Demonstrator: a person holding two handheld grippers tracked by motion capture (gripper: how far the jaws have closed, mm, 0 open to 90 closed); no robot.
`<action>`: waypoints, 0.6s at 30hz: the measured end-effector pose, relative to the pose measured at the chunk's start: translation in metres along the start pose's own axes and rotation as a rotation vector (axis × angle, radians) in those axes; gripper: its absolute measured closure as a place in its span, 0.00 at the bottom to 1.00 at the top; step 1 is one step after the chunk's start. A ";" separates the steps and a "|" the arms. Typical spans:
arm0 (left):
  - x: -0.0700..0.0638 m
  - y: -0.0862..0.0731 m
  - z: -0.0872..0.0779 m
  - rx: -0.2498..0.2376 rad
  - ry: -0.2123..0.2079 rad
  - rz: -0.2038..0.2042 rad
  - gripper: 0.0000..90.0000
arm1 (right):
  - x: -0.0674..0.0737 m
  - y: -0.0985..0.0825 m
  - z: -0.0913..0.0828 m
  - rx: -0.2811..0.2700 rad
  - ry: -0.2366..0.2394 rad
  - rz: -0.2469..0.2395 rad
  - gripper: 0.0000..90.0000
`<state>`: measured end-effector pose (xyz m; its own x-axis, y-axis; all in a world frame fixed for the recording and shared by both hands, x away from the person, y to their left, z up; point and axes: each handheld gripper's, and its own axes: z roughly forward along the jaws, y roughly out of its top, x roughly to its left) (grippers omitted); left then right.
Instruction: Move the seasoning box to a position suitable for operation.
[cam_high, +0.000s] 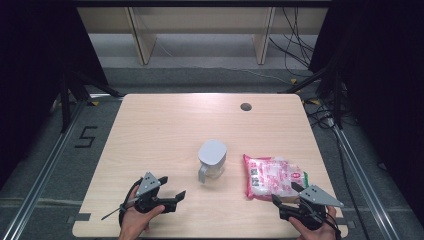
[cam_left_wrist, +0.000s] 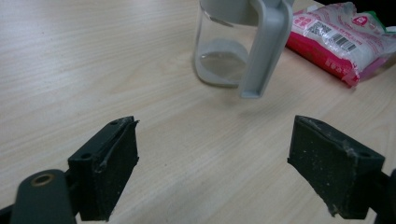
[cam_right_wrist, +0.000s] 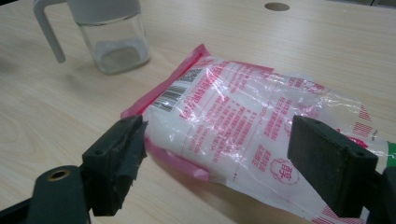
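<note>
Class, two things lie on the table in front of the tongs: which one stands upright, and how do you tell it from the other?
The glass jug with the grey lid and handle stands upright; the pink and white bag beside it lies flat.

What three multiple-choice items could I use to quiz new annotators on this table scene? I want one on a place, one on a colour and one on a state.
1. Where does the jar stand relative to the bag in the high view?
A. To its left
B. On top of it
C. To its right

2. What colour is the bag's border?
A. Blue
B. Pink
C. Yellow

3. How do the jaws of the left gripper stand?
A. Shut on the jar's handle
B. Shut on nothing
C. Open, nothing between them

Answers:
1. A, the jar stands apart from the bag, nearer the middle of the table.
2. B, the pink edge shows plainly in the right gripper view.
3. C, the left gripper view shows bare table between the wide-apart jaws, with the handle farther off.
</note>
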<state>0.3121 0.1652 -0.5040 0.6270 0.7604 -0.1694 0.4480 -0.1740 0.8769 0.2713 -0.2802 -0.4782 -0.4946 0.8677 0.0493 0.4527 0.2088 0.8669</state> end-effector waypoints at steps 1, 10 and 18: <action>0.001 0.002 0.001 -0.004 -0.004 0.017 0.17 | 0.000 0.000 0.000 0.000 0.000 0.000 0.22; -0.005 0.013 0.017 0.010 -0.040 0.040 0.22 | 0.003 0.000 0.000 -0.006 -0.012 0.012 0.23; -0.018 0.024 0.038 0.002 -0.100 0.105 0.35 | 0.000 0.000 0.001 -0.016 -0.013 -0.003 0.23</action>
<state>0.3360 0.1240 -0.4973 0.7309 0.6717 -0.1205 0.3775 -0.2508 0.8914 0.2718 -0.2805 -0.4789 -0.4864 0.8728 0.0406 0.4390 0.2040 0.8750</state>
